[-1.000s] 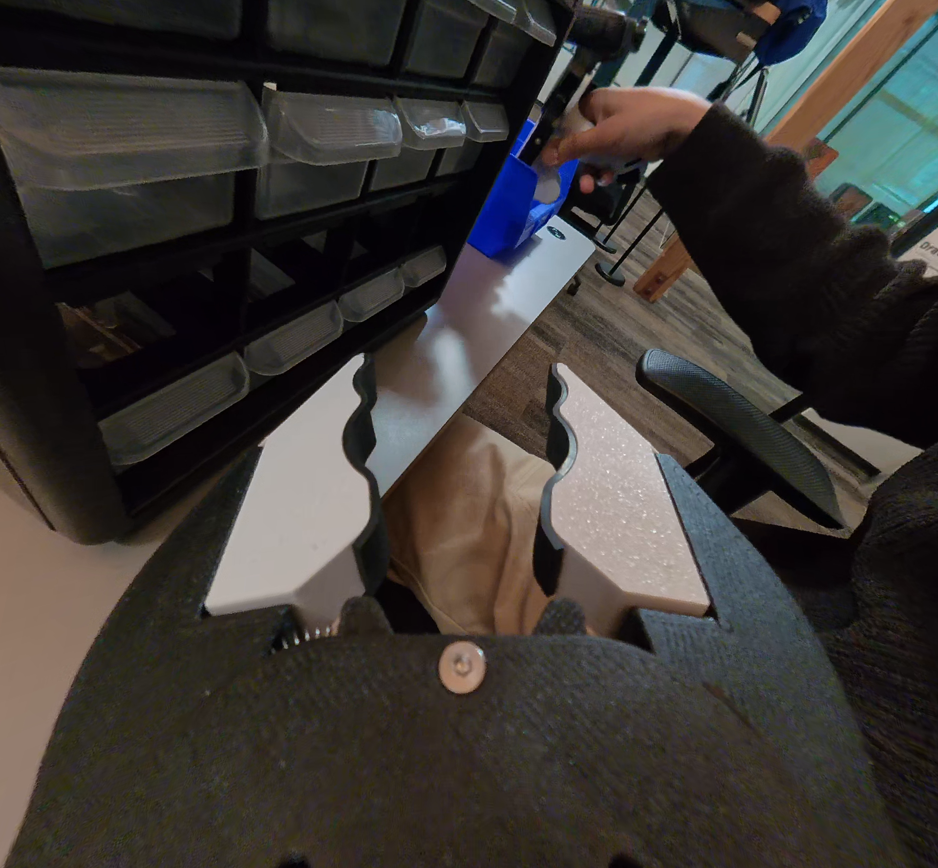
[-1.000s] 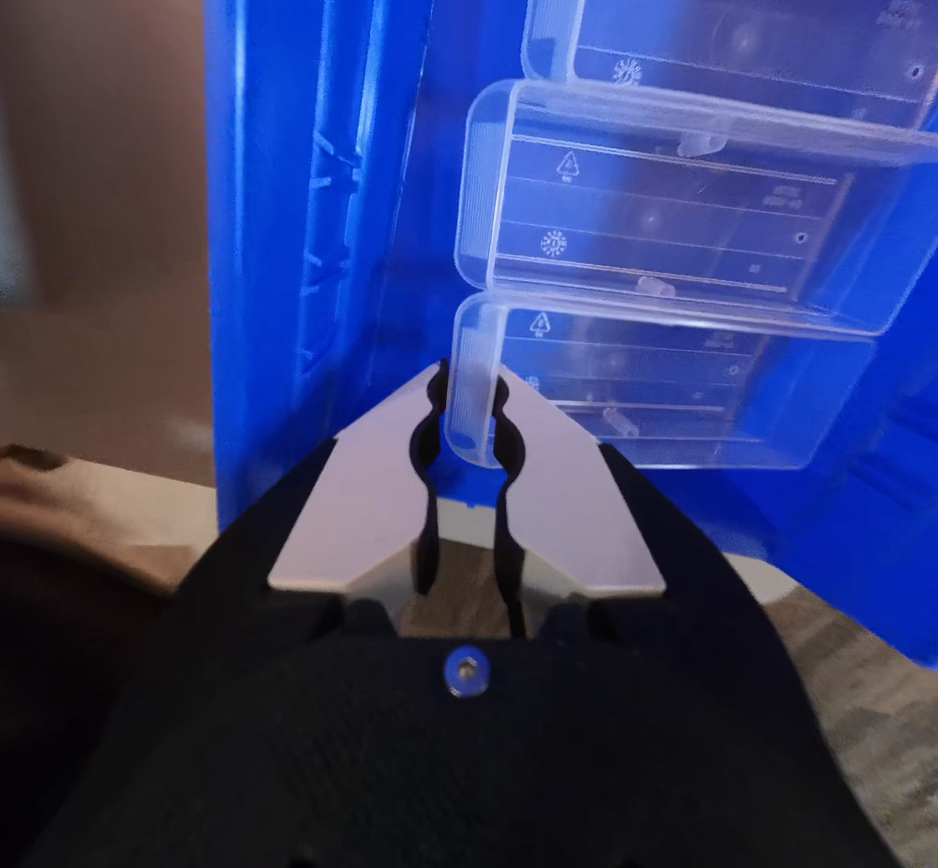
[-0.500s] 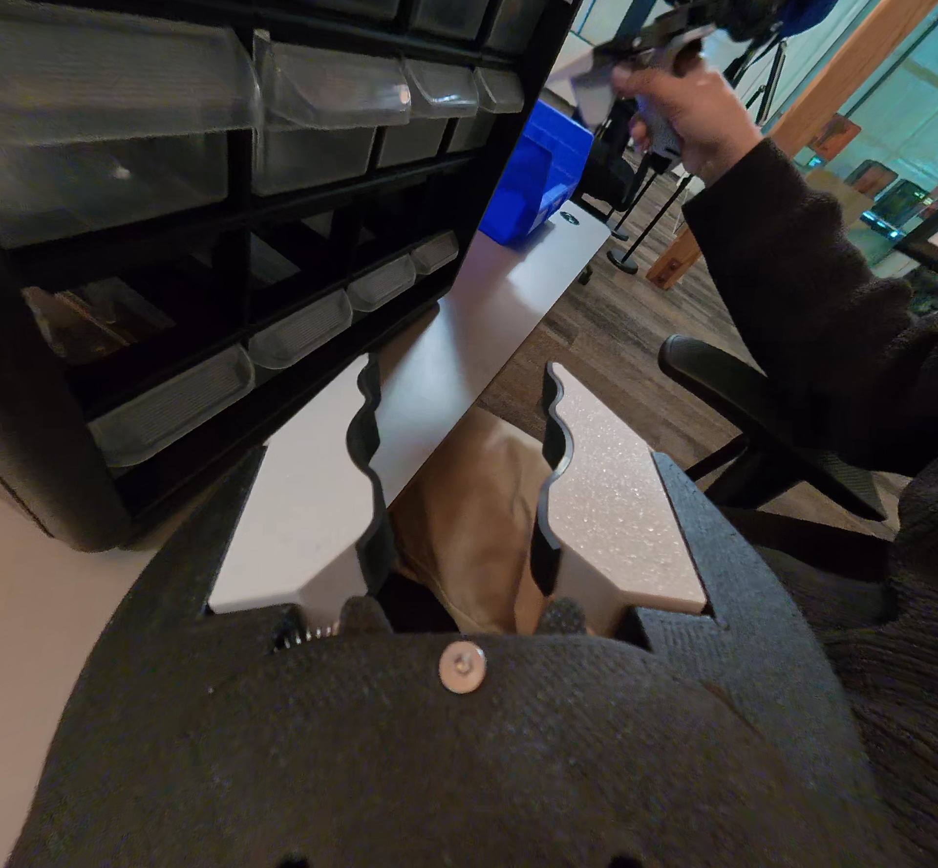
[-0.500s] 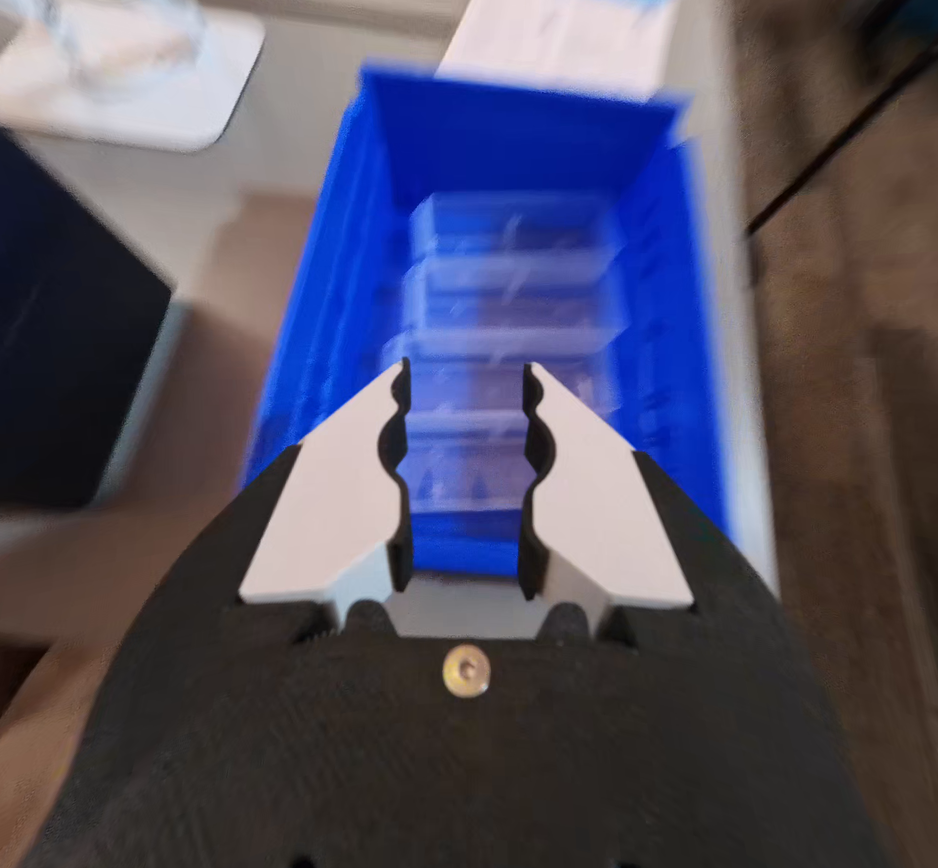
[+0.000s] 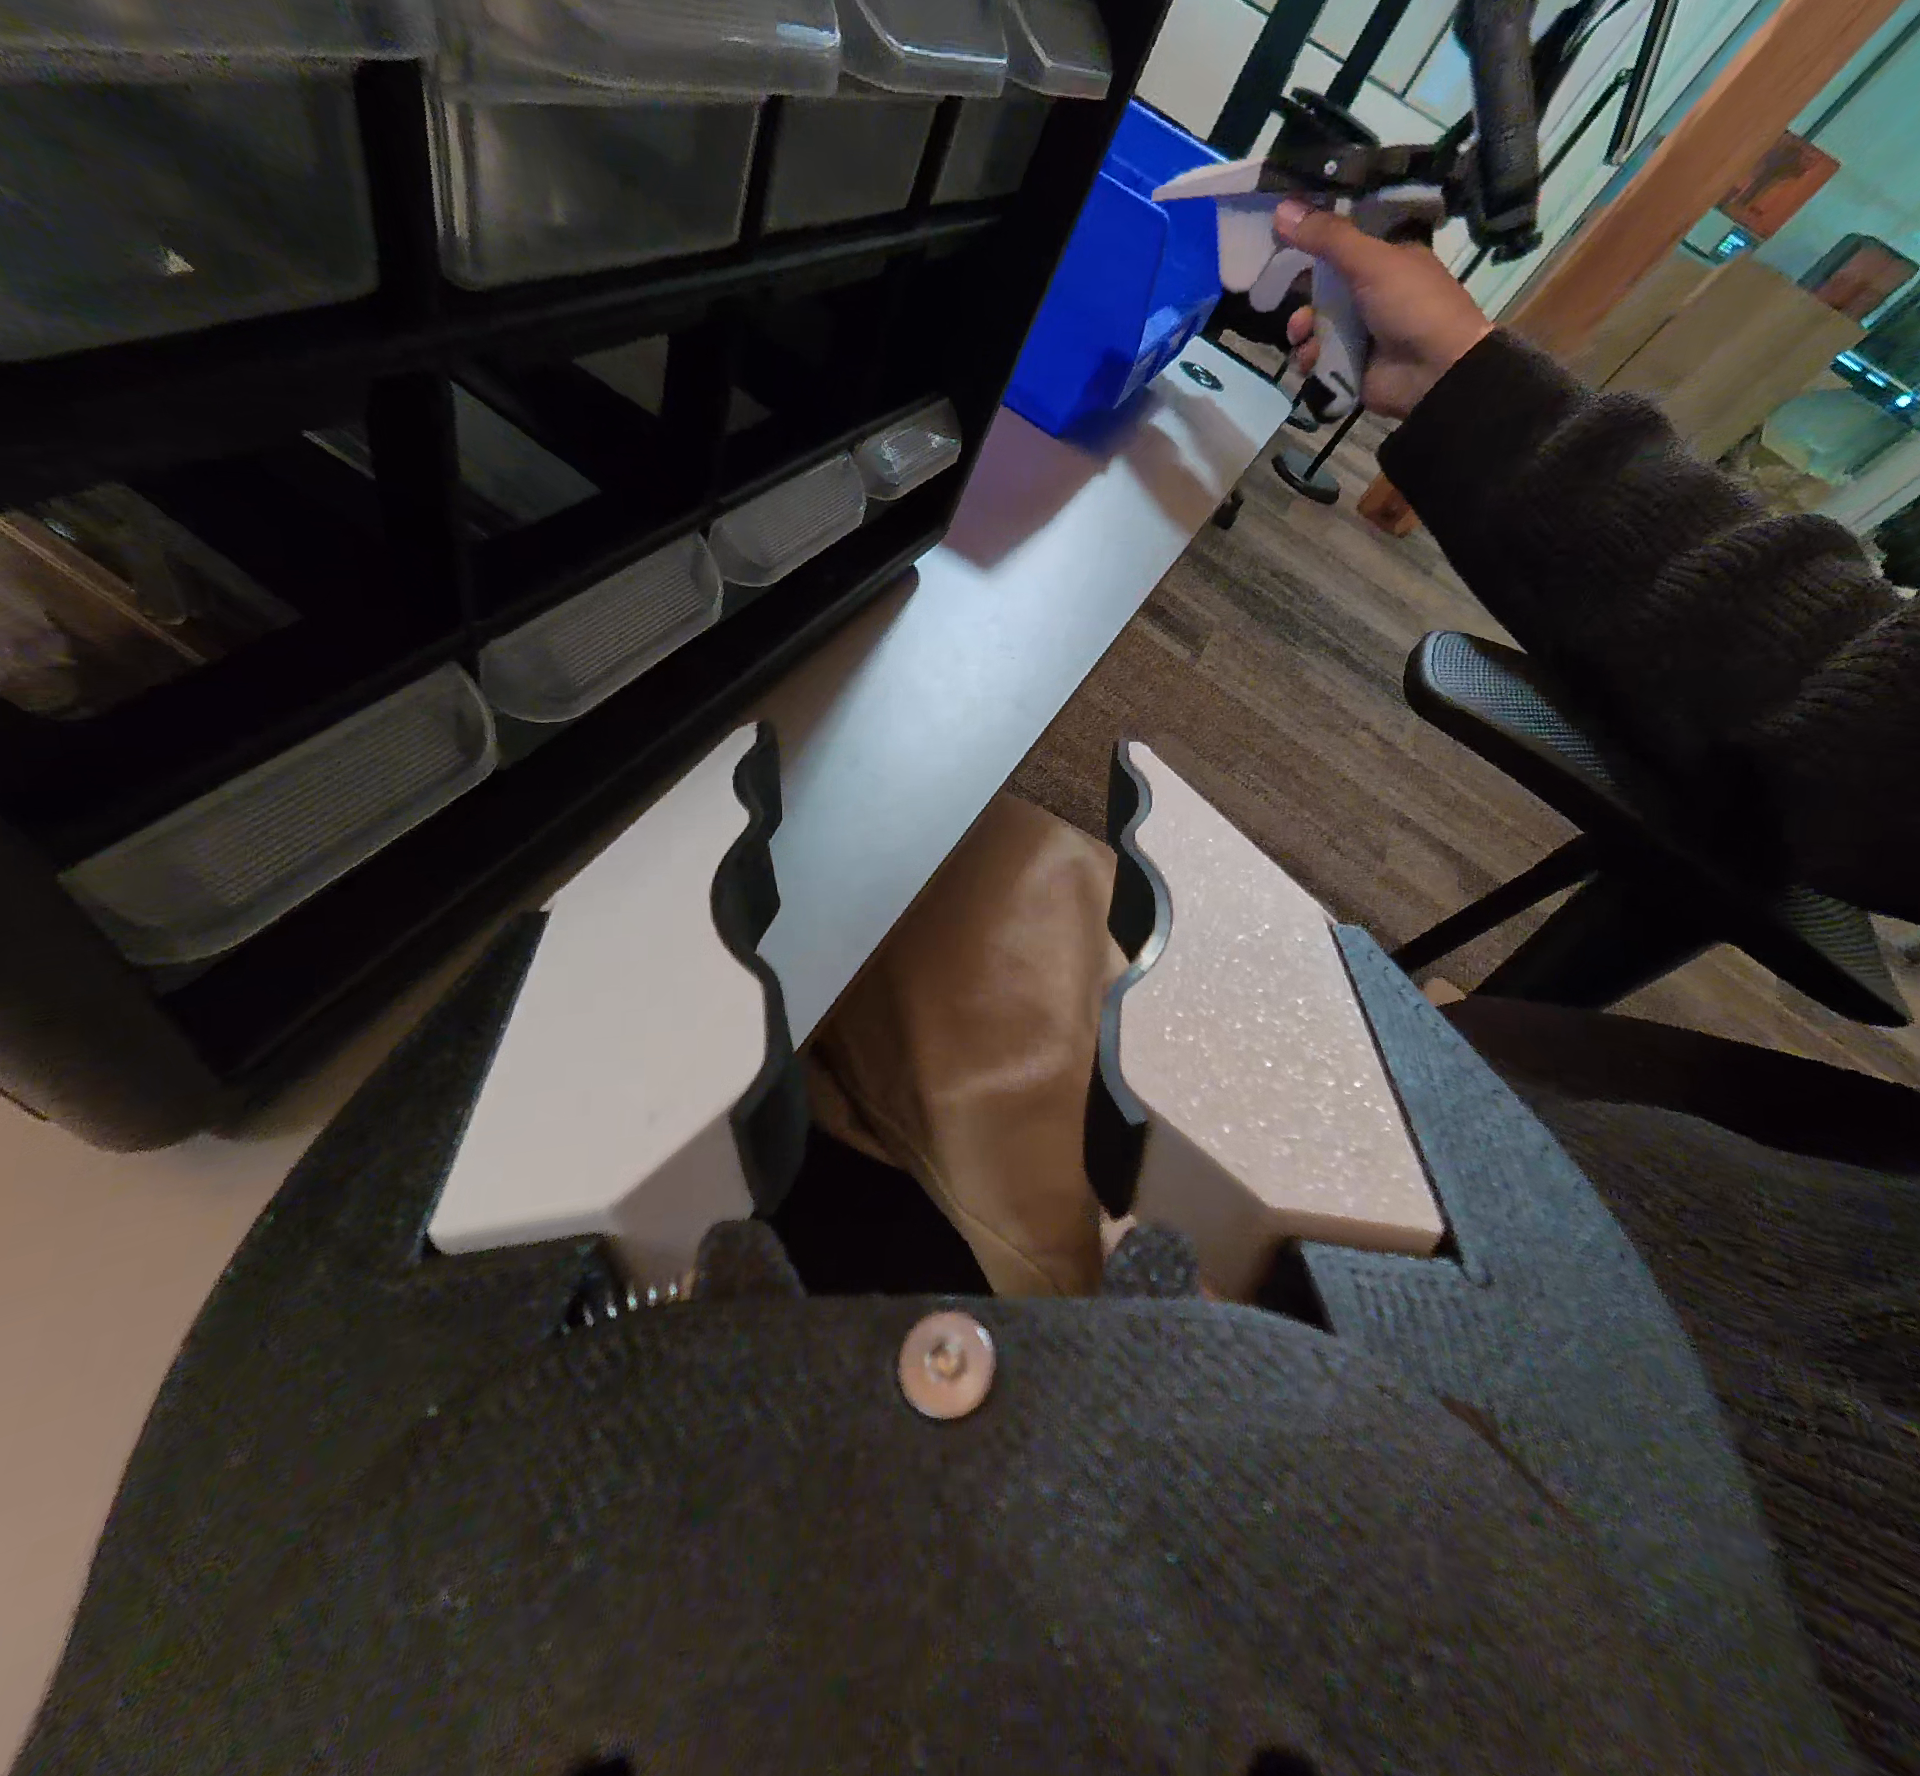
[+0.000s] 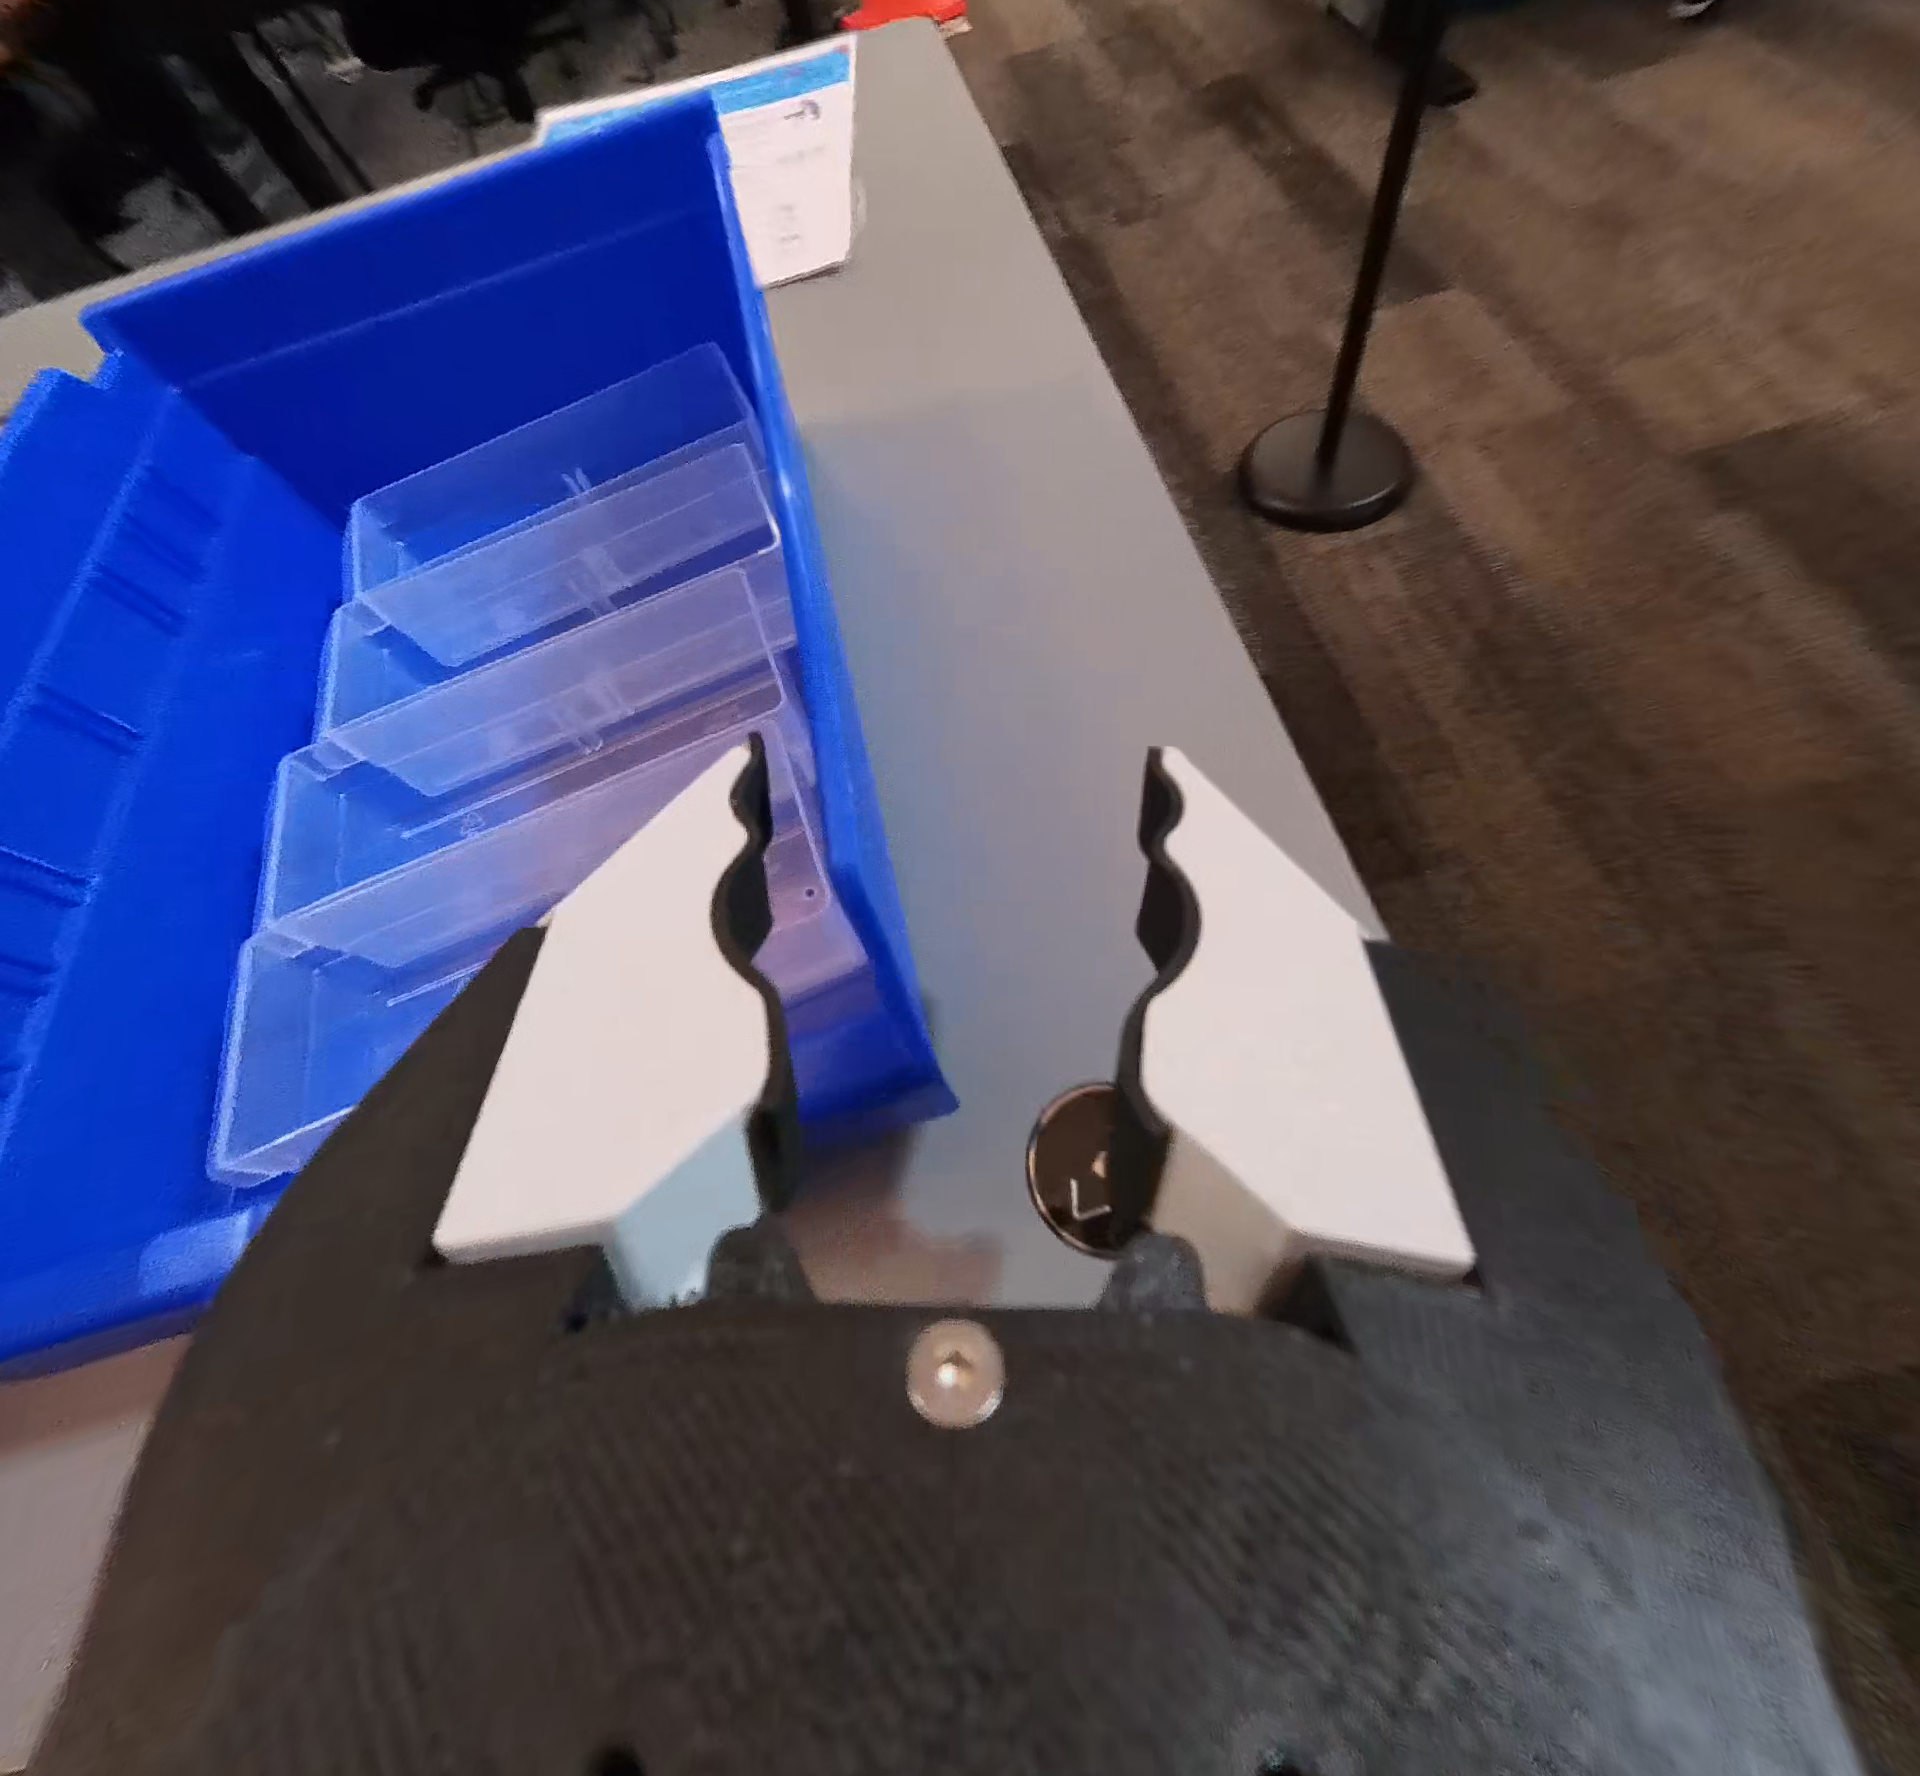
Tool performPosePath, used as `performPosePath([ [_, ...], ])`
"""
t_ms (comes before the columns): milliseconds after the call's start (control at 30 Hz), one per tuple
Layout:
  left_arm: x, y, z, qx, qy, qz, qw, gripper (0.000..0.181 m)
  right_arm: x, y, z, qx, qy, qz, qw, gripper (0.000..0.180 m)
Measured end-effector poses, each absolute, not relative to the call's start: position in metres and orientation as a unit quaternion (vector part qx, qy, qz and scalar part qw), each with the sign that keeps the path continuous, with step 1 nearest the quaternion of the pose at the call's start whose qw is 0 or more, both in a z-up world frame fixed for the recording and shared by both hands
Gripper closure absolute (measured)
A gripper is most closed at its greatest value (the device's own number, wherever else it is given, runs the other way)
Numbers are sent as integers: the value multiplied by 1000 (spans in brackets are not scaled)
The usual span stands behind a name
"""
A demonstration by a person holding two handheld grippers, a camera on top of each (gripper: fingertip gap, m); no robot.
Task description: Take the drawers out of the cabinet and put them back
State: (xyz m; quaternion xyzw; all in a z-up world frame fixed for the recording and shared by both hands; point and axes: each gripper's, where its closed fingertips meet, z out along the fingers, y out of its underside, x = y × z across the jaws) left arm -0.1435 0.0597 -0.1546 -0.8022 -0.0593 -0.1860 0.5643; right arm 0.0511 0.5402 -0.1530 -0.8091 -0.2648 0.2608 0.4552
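Midway, four clear drawers (image 6: 540, 677) lie stacked in the blue bin (image 6: 135, 604) beside the black cabinet (image 5: 436, 438), whose lower row stands partly vacant; none is back yet. Above the bin, the right claw (image 6: 951, 905) hangs spread and empty, while the left claw (image 5: 935, 916), also released, waits at the desk (image 5: 935, 677) edge below the cabinet.

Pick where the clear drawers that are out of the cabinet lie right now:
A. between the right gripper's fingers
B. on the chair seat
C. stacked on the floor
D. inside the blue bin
D: the right wrist view shows the clear drawers lying in a row inside the blue bin on the table, while the right gripper is open and holds nothing.
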Motion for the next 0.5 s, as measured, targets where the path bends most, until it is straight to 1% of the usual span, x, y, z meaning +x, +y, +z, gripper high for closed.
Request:
performPosePath([
  [67,-144,60,-153,-800,-60,-188,567,120,46,543,-159,-805,-264,282,450,118],
  [100,-143,60,-152,-798,-60,-189,569,120,44,546,-160,-802,-262,294,449,120],
  [233,-143,60,-152,-799,-55,-186,569,119,28,543,-160,-789,-236,384,417,152],
  [267,-143,59,-153,-800,-54,-183,569,119,25,540,-159,-786,-231,403,408,157],
  [333,-143,58,-152,-800,-51,-181,570,119,23,537,-158,-780,-234,410,410,162],
  [400,-143,57,-150,-799,-48,-176,573,119,23,534,-155,-775,-252,397,421,173],
  [500,-145,57,-148,-797,-46,-169,577,119,28,530,-151,-775,-245,391,431,175],
])
